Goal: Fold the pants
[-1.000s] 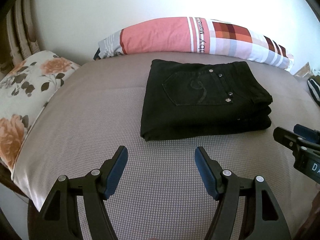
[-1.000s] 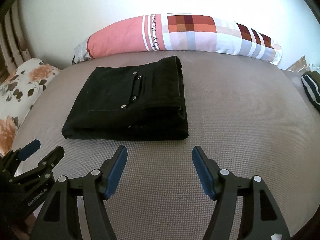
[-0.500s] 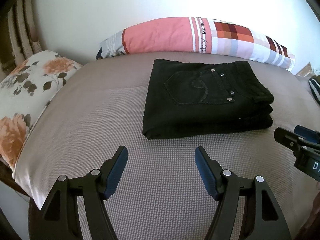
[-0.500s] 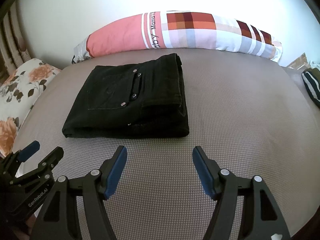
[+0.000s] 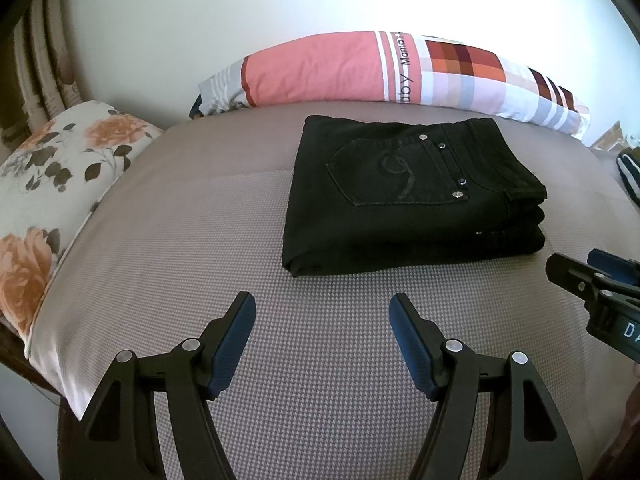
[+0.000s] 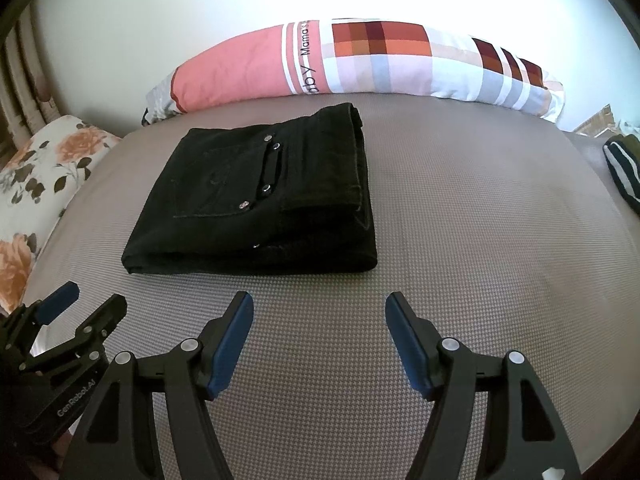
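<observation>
Black pants [image 5: 404, 196] lie folded into a thick flat rectangle on the grey bed [image 5: 192, 220], back pocket and metal studs facing up. In the right wrist view the same pants [image 6: 260, 196] sit to the left of centre. My left gripper [image 5: 322, 304] hovers open over the bed, short of the pants' near edge, nothing between its blue pads. My right gripper [image 6: 319, 302] is open too and equally empty, just in front of the pants' near right corner. Each gripper shows at the edge of the other's view: the right gripper [image 5: 576, 270], the left gripper [image 6: 86, 304].
A long pink and checked pillow [image 5: 380, 68] lies along the wall behind the pants. A floral cushion [image 5: 52, 168] sits at the bed's left edge. A dark striped cloth [image 6: 622, 168] lies at the far right. Bare bed surface stretches right of the pants.
</observation>
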A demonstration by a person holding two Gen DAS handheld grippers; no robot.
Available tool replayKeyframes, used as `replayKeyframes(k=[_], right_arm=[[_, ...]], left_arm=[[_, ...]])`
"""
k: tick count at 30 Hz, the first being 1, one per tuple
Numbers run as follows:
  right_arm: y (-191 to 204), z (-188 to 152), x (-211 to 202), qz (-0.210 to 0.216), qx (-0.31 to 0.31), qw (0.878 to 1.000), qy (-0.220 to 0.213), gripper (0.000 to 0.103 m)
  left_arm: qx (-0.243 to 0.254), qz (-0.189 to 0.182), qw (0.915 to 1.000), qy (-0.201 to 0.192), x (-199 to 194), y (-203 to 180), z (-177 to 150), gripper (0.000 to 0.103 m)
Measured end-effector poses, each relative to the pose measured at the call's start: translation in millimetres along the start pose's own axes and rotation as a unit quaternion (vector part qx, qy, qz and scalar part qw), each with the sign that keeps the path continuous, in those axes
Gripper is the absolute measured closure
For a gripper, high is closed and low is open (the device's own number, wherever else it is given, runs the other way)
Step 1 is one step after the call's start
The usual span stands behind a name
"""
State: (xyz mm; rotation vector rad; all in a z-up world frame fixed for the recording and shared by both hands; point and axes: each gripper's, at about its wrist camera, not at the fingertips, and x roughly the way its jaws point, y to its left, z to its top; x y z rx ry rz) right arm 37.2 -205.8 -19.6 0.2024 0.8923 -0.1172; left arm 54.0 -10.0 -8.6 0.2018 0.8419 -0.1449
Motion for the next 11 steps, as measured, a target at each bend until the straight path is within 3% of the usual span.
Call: replayKeyframes(k=[11], right_arm=[[-0.1,-0.8,1.2,-0.002,-0.002,1.000,0.001,0.037]], left_arm=[[0.003,-0.008,1.0000,0.001,2.8,-1.7,-2.2,0.033]])
